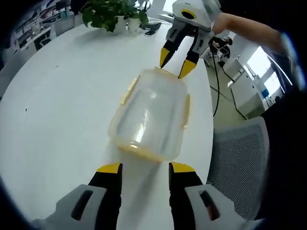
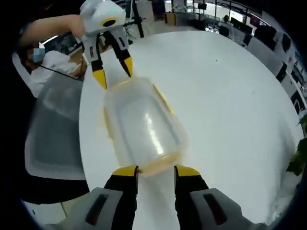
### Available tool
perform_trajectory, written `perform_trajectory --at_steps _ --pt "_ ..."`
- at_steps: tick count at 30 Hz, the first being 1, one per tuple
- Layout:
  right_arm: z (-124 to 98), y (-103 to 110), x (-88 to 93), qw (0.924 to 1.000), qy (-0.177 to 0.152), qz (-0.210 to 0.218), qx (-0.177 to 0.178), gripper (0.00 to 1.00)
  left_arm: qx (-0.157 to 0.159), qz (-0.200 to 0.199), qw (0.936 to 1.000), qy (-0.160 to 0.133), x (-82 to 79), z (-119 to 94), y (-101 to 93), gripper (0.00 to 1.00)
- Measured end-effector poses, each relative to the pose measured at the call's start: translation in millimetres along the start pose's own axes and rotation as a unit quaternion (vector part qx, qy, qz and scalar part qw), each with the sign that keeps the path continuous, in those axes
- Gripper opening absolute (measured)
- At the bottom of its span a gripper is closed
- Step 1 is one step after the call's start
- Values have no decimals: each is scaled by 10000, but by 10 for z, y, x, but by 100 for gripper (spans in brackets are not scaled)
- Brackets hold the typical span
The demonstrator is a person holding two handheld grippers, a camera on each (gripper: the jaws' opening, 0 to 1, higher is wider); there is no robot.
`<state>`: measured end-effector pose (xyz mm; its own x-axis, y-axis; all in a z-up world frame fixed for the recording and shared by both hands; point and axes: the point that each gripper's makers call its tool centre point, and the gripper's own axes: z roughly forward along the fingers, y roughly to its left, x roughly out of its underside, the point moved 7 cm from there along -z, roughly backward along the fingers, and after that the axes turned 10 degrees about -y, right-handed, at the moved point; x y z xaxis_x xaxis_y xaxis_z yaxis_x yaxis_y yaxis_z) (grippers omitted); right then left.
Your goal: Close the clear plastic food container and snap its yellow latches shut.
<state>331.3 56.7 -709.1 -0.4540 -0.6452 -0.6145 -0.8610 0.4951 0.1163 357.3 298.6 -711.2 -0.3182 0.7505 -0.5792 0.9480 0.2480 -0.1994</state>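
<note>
Clear container (image 1: 151, 117), lid on, lies on white table (image 1: 57, 96) between both grippers. Left gripper (image 1: 144, 168) open, empty, jaws just short of near end. Right gripper (image 2: 156, 171) likewise open, empty, at opposite end.

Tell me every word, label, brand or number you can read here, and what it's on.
None can be read. The clear container with yellow latches, the white table and both claws, left and right, show no lettering. Background clutter is too small and blurred.
</note>
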Motion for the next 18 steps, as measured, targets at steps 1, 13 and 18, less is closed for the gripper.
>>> perform_trajectory --at_steps 1,13,18 --pt "0 0 12 10000 -14 57 33 29 0 -50 10000 -18 2 -3 3 37" --pt "-12 -42 6 9946 -275 949 306 29 -172 -1110 9928 -404 -36 -3 6 36" --pt "-6 -39 -19 9905 -415 1244 408 29 -390 -1450 9881 -326 15 -24 57 31"
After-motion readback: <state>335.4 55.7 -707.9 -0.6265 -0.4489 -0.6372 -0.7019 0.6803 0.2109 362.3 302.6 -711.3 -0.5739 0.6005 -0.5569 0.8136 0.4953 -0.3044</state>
